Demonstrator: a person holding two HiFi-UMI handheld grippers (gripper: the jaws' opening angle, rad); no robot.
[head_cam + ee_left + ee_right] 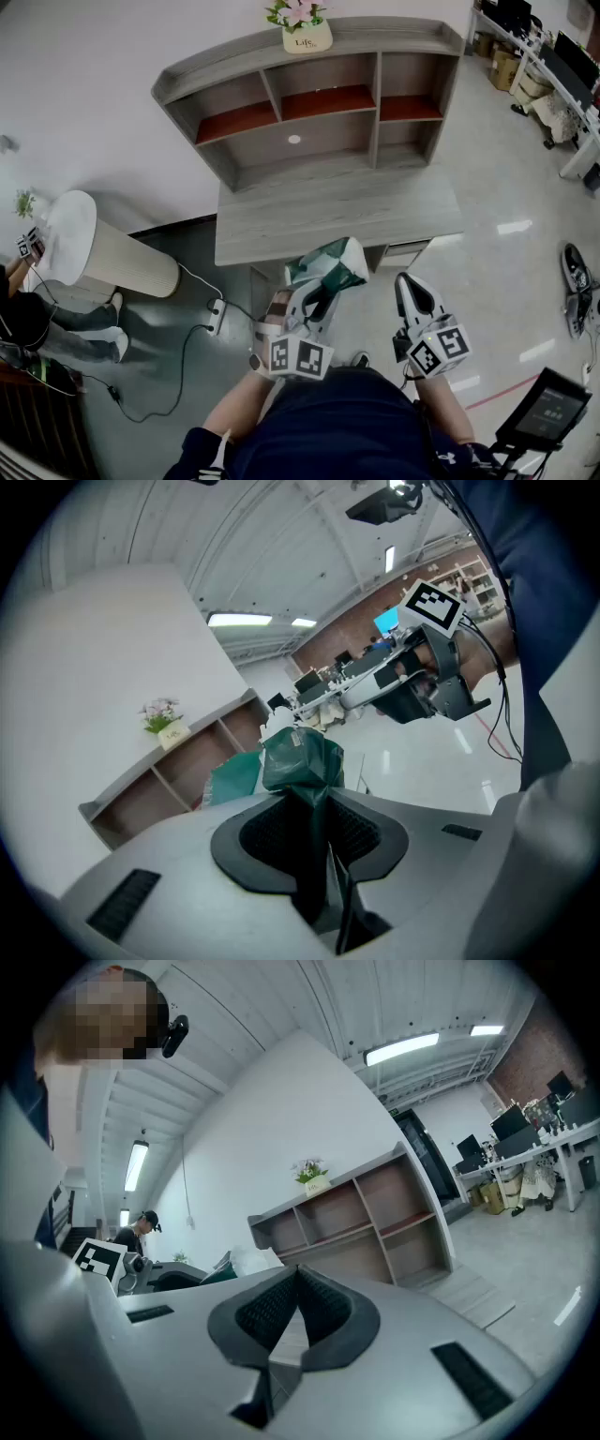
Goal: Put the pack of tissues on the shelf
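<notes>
Left gripper view, pack of tissues (298, 761): a green pack stands straight ahead between the jaws. Its wrapper is gathered into a fold where the pads pinch it, and the bulk juts out past the tips.
Left gripper (314, 810): clamped on the pack's wrapper and tipped somewhat downward, probably so the pack hangs forward, clear of the person's body.
Pack's place: in the air in front of the person, about over the near edge of the desk (328, 211) as seen from above. It is well apart from the shelf (234, 58) and not yet set down.
Right gripper (410, 286): jaws together at the tips with nothing between them. It is held beside the left one and apart from the pack. It looks idle, since one grip seems enough for a light pack.
Shelf: it stands at the back of the desk with its open compartments facing the person. All of them look bare, so any could take the pack. A flower pot (307, 36) sits on its top board.
Head view alone: shows both grippers side by side and the stretch of desk between pack and shelf.
Gripper views alone: show the pinch on the wrapper and the right jaws meeting. The right gripper view also looks level into the compartments.
Next move, as a judgement: a reach forward across the desk.
</notes>
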